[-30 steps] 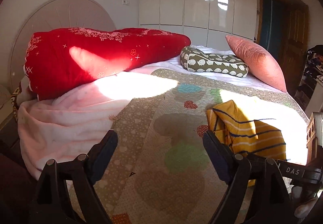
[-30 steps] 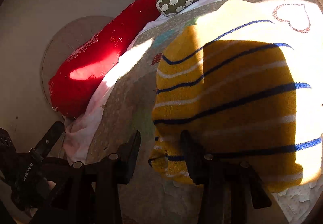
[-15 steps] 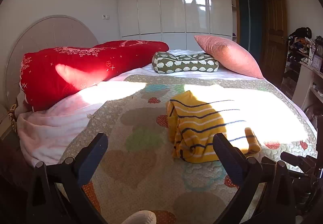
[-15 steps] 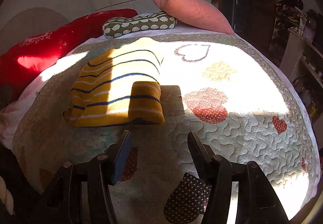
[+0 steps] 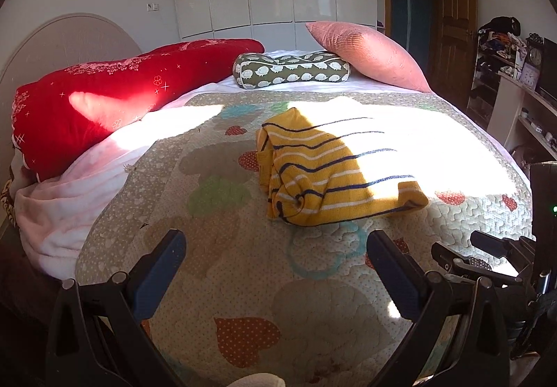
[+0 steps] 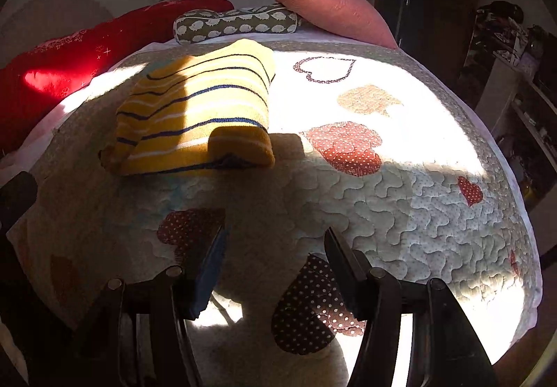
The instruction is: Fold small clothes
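A small yellow sweater [image 5: 327,174] with navy and white stripes lies folded in a bundle on the heart-patterned quilt [image 5: 216,247]. It also shows in the right wrist view [image 6: 198,115], with a folded edge facing me. My left gripper [image 5: 275,247] is open and empty, held back from the sweater over the quilt's near part. My right gripper [image 6: 275,237] is open and empty, also short of the sweater, near the quilt's front edge. The right gripper's body shows at the right edge of the left wrist view [image 5: 494,258].
A long red pillow [image 5: 122,94], a green patterned bolster [image 5: 289,70] and a pink cushion [image 5: 365,52] lie at the head of the bed. A pink blanket [image 5: 69,199] hangs at the left. Shelves with clutter [image 5: 515,73] and a wooden door stand on the right.
Both grippers have pulled back from the sweater, which now lies folded and free on the quilt. The right gripper, close over it a second ago, has opened wider.
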